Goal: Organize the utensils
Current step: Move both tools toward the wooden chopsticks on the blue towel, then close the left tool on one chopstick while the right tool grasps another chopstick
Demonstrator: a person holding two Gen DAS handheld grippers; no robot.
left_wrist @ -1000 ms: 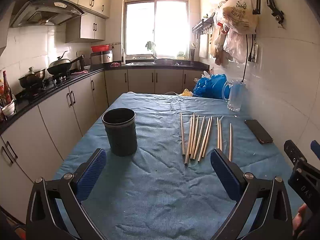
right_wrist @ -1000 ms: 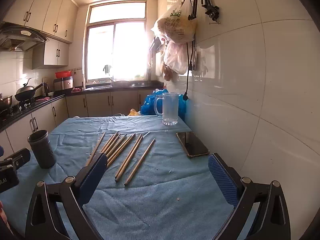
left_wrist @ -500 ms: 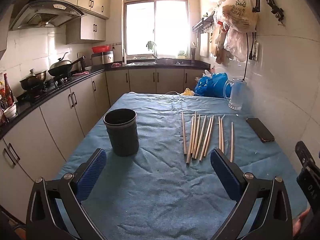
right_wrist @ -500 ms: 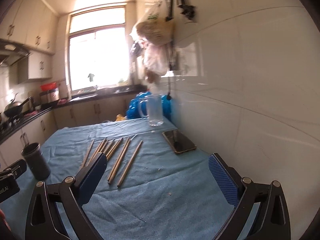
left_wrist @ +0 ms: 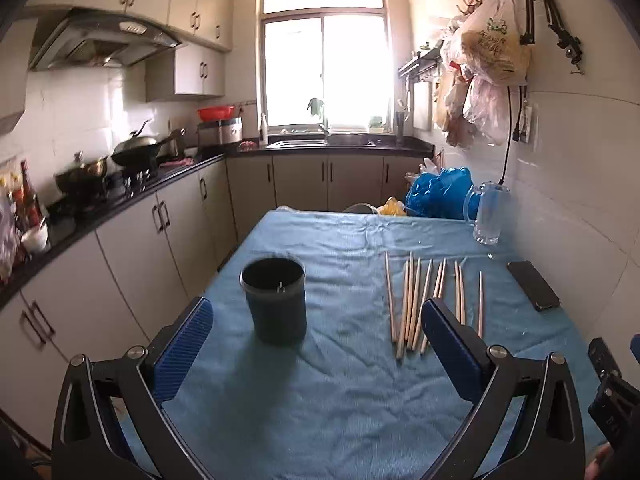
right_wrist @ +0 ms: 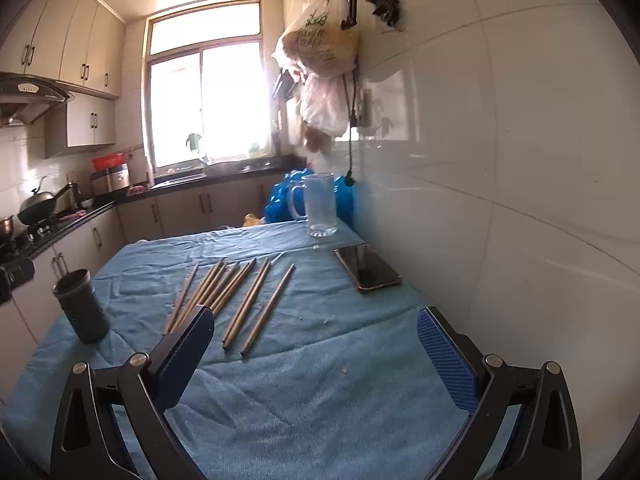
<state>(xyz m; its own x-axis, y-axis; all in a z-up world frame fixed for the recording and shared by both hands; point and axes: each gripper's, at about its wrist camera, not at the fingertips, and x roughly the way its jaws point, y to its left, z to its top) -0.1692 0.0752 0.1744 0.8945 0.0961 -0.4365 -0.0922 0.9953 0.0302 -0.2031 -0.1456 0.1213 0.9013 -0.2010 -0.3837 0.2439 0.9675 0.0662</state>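
Chopsticks (right_wrist: 236, 296) lie ahead-left of the spread, empty right claw (right_wrist: 316, 356).

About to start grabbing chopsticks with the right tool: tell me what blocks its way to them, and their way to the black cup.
Nothing visible does. Only bare blue cloth lies between the open right tool and the chopsticks, and between them and the black cup. The phone lies off to the side.

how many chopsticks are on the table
9 chopsticks by my count, all on the blue cloth: one alone on the left, five bunched together, a pair, then one alone nearest the phone. The bunch overlaps, so one more may be hidden.
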